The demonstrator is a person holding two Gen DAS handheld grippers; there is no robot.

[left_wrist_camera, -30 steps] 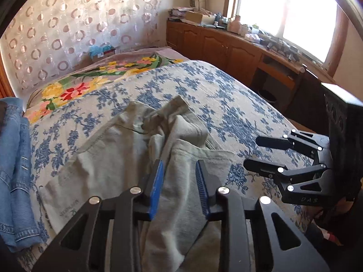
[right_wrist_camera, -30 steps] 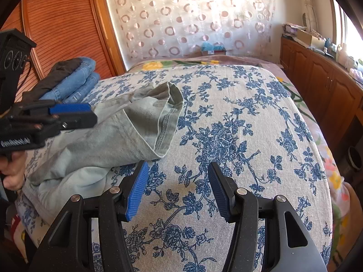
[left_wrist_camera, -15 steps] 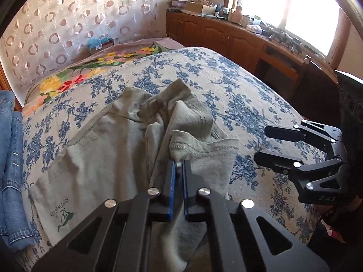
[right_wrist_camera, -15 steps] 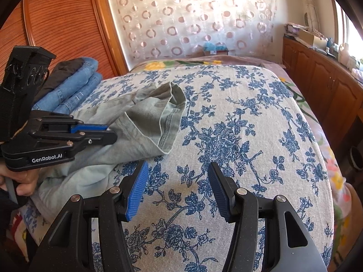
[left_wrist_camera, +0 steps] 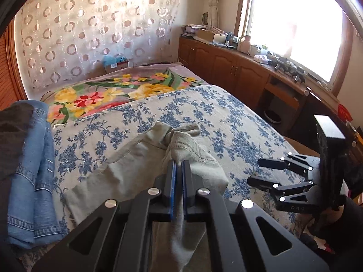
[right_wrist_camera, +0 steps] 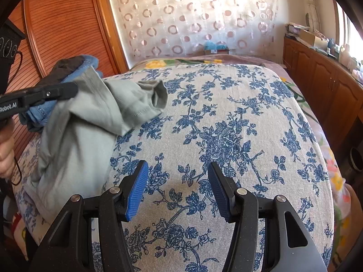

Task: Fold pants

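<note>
Grey-green pants (left_wrist_camera: 136,158) lie crumpled on the blue-flowered bed cover (left_wrist_camera: 226,122). My left gripper (left_wrist_camera: 179,165) is shut on a fold of the pants and holds it raised off the bed. In the right wrist view the lifted pants (right_wrist_camera: 86,122) hang from the left gripper (right_wrist_camera: 68,91) at the left. My right gripper (right_wrist_camera: 177,172) is open and empty, low over the bed cover (right_wrist_camera: 226,117), to the right of the pants. It also shows in the left wrist view (left_wrist_camera: 258,170), open, at the right.
A stack of folded blue jeans (left_wrist_camera: 31,170) with a dark garment (left_wrist_camera: 11,136) on top lies on the bed's left side. A flowered blanket (left_wrist_camera: 113,90) covers the far end. Wooden cabinets (left_wrist_camera: 238,68) run along the right wall under the window.
My left gripper closed on the pants fabric and lifted it up and toward the jeans stack. The right gripper stayed open and nearly still.
</note>
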